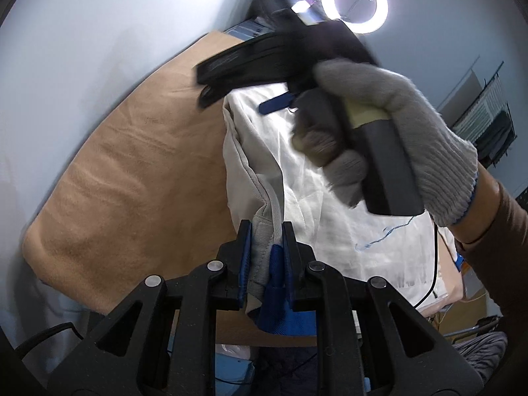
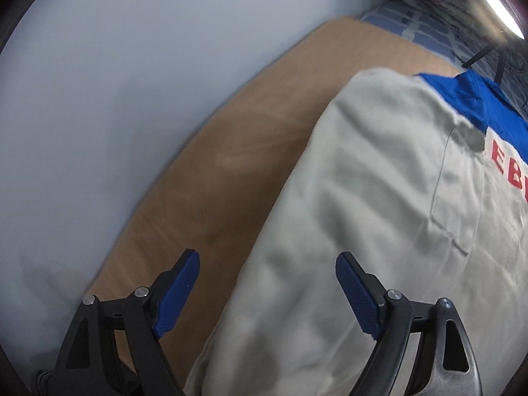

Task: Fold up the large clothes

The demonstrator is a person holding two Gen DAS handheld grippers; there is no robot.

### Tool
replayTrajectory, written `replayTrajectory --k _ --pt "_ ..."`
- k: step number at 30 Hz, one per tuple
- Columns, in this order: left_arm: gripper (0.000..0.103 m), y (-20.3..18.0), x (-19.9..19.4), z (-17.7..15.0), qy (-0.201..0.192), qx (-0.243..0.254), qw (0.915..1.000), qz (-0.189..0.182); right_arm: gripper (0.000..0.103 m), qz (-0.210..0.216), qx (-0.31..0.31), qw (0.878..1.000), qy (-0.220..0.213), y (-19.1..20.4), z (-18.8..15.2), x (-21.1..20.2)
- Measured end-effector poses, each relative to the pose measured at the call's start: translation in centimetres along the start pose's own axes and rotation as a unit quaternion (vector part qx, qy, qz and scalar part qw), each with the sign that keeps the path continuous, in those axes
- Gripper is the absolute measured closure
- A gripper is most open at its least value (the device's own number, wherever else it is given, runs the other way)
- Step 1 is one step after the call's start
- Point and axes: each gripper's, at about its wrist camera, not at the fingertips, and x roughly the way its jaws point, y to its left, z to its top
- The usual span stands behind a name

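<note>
One garment (image 2: 379, 198): pale beige, blue collar band, one chest pocket, lies on tan blanket (image 1: 125, 165) by wall. Red letters beside pocket, partly cut off: "EB" readable. Two grippers. Left gripper (image 1: 266, 257) pressed together, pinching garment's edge fold. Right gripper (image 2: 267, 290) spread wide, nothing between pads, above garment; one grey-gloved hand (image 1: 412, 151) holds it. One ring light (image 1: 354, 1) glows.

Garment (image 2: 363, 214) on the blanket (image 2: 214, 181), wall (image 2: 99, 99) left, ring light (image 1: 354, 1) behind
</note>
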Motion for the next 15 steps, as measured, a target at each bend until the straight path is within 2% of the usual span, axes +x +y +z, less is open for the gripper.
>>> replayTrajectory --k 3,5,7,8,10,15 --pt "0.088 -0.9 0.0 -0.1 -0.005 0.021 0.9997 0.008 0.029 -0.025 -0.013 0.999 0.018 0.8 -0.9 1.1" --pt "0.088 -1.7 0.0 -0.2 -0.008 0.036 0.9992 0.013 0.043 -0.047 -0.025 0.998 0.022 1.1 -1.6 1.5" --pt "0.088 -2.1 0.1 -0.2 -0.008 0.044 0.9989 0.013 0.075 -0.06 -0.02 0.998 0.025 0.5 -2.2 1.6" --pt "0.088 -2.3 0.1 -0.2 -0.008 0.048 0.9987 0.013 0.08 -0.056 -0.013 0.998 0.024 0.0 -2.4 1.5" --pt "0.088 -3.1 0.2 -0.4 -0.009 0.061 0.998 0.013 0.097 -0.04 0.007 0.999 0.014 -1.3 -3.1 0.8" --pt "0.088 -5.9 0.1 -0.9 -0.014 0.11 0.9938 0.009 0.102 0.035 0.067 0.996 -0.051 -5.6 -5.5 -3.1"
